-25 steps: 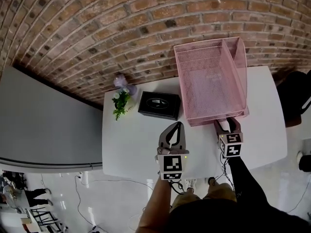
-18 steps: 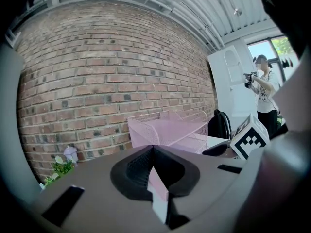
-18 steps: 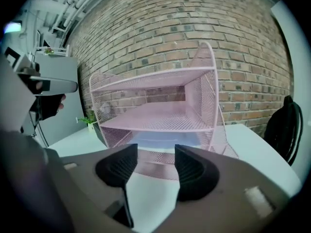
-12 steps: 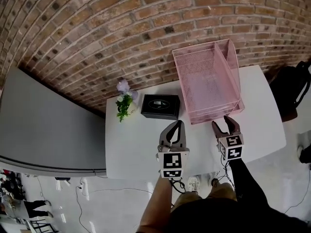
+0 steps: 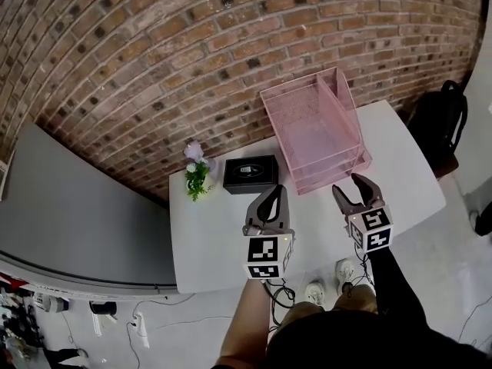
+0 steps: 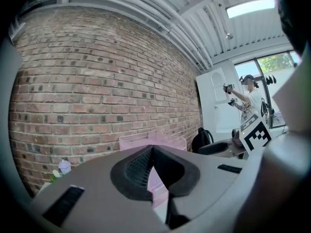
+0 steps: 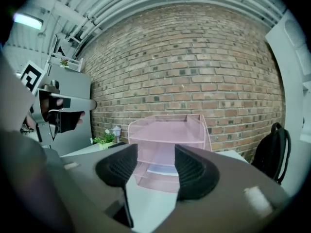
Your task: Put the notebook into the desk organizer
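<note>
Holding both tools up in front of the pink wire-mesh desk organizer (image 5: 344, 106) on the white table (image 5: 207, 229), you carry nothing: the left hand-held gripper (image 5: 275, 202) has its jaws together, and the right hand-held gripper (image 5: 350, 188) has them apart and empty. The pale flat notebook (image 7: 158, 169) appears to lie in the organizer's bottom tier, which would explain the free hands.

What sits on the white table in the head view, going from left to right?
Plant → black box → pink organizer.
</note>
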Tool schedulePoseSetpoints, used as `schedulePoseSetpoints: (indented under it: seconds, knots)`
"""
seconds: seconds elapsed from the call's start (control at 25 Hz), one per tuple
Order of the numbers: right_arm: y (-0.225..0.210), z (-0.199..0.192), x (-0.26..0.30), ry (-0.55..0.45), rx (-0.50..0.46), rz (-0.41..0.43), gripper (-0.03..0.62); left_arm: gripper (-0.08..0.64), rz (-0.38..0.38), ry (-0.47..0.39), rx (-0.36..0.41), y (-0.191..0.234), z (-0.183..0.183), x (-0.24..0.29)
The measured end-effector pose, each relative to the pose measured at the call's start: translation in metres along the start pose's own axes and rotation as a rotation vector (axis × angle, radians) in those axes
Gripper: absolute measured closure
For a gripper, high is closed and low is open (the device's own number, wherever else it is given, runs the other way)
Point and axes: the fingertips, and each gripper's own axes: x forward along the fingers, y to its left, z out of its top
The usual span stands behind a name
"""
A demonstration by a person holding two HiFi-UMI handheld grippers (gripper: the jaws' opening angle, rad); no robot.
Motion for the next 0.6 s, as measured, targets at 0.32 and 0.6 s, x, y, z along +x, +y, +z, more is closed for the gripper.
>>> schedulePoseSetpoints:
  seconds: [0.32,0.6]
  knots:
    - [-0.004,0.056,-0.042,-0.113,-0.052,-0.023,0.350,0.552,-0.029,-0.055,-0.035,-0.011,0.041,-0.019]
    - [-0.022,0.102,-0.060,-0.191,-0.063,0.007,0.350,0.551,0.013,-0.119,-0.024,-0.022,0.083,-0.025]
